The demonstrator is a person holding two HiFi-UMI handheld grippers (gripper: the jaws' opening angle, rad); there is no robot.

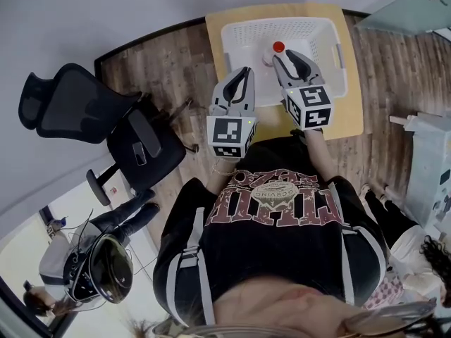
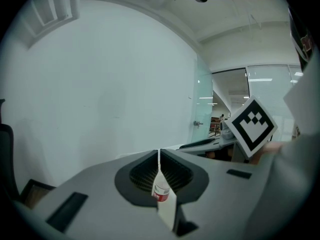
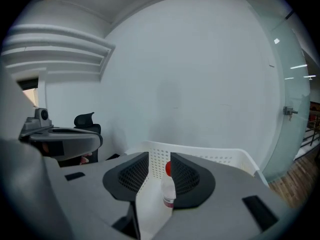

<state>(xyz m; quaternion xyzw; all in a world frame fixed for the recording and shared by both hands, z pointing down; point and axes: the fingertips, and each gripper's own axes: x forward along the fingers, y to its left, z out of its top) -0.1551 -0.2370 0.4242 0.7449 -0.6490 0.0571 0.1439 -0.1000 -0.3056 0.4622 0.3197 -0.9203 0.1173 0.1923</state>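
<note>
**Red-capped bottle (image 3: 168, 186) between the right gripper's (image 3: 160, 156) parted jaws**

The bottle stands upright in a white basket (image 3: 215, 158), close against the right jaw and not clamped. The left gripper (image 2: 159, 154), jaws nearly together, hovers just left. The basket sits on a yellow table (image 1: 352, 111). A black chair (image 1: 77, 104) stands far left on the wood floor (image 1: 169, 62).

Wooden floor (image 1: 163, 63), white wall (image 1: 106, 5), black office chair (image 1: 79, 105).
</note>
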